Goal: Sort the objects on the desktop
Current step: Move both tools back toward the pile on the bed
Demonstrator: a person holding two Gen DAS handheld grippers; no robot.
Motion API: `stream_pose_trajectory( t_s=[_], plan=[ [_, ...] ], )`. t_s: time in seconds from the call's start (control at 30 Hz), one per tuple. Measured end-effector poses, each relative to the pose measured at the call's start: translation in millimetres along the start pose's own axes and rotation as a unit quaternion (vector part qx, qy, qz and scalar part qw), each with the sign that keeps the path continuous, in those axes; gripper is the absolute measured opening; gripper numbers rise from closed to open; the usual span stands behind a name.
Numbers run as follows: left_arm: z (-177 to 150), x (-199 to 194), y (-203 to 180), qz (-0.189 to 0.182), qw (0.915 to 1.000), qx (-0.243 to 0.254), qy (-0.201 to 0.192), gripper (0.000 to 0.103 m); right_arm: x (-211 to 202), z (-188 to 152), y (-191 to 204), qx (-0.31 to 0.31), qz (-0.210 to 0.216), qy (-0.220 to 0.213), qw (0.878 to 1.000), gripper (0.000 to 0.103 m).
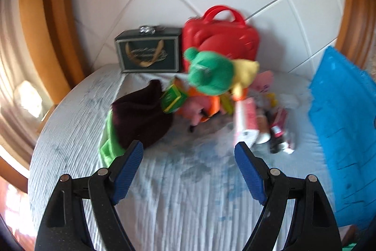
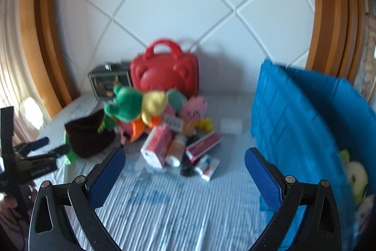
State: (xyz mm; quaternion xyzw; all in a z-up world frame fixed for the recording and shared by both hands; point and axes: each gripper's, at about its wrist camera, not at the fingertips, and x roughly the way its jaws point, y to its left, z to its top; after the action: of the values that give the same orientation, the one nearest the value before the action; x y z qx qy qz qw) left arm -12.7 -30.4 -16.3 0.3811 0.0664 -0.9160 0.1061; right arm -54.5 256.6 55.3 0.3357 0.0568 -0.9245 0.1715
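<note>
**A:** Where did things stand as the step opened?

**B:** Both grippers were empty. The left gripper (image 1: 188,152) had its jaws spread wide over bare striped sheet at the bottom of its view, and the right gripper (image 2: 185,158) stood just as wide, nothing between its pads (image 2: 107,177). The pile of small things (image 2: 174,133) lay in the middle of the bed (image 2: 176,215), in front of the red case (image 2: 164,72) and the dark green box (image 2: 109,81) against the headboard.

**B:** The blue bin (image 2: 305,124) stood at the right of the frame, well apart from the pile, and already held a few things.

**A:** So what would a good first grasp have needed?

**B:** I judged the loose boxes at the near edge the easiest: the pink-and-white carton (image 2: 156,145) and the red flat box (image 2: 203,144) lay clear of the green plush toy (image 2: 124,105) heaped above. Coming in low, with the jaws across the carton's narrow side, would have spared the neighbours.

**A:** Risks?

**B:** The pictures were blurred, so the exact edges were hard to tell. The dark maroon cloth (image 1: 141,119) at centre left sat just beside the left gripper's pad (image 1: 128,173) and might have snagged.
</note>
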Motion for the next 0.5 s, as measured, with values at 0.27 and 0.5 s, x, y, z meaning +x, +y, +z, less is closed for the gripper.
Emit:
stream_pose_trajectory(
  t_s=[0.27, 0.5],
  plan=[
    [-3, 52, -19, -0.038, 0.9977, -0.002, 0.056, 0.080, 75, -27, -16, 0.021, -0.011, 0.086, 0.996, 0.103],
    [-9, 116, -56, -0.049, 0.9923, 0.017, 0.112, 0.080, 149, -61, -48, 0.048, -0.017, 0.169, 0.984, 0.103]
  ],
)
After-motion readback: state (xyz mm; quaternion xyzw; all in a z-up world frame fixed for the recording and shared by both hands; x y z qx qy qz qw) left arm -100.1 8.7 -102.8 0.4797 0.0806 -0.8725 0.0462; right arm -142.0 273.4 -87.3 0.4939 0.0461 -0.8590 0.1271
